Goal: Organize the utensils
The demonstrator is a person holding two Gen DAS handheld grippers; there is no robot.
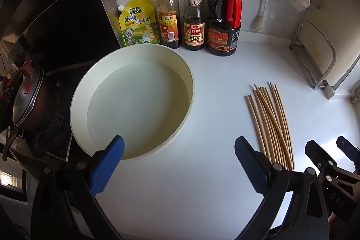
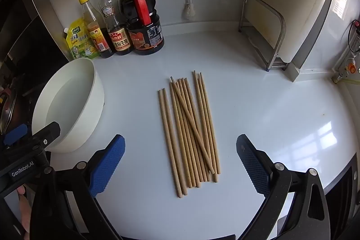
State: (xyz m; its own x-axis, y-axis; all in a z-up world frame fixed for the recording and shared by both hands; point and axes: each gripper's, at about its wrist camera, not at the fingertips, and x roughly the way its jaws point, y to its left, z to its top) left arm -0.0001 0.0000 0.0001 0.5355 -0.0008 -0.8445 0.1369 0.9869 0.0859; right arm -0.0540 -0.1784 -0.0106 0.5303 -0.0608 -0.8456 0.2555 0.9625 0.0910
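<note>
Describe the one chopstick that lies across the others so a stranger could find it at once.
Start at the white counter, right of the white basin. In front of the sauce bottles lies a bundle of wooden chopsticks, nearly all parallel. The crossing chopstick rests on top, running diagonally from the bundle's far left to its near right.

basin [image 2: 67, 105] left of chopsticks [image 2: 191, 134] | bottles [image 2: 126, 21] behind both, on counter [image 2: 270, 116]
</note>
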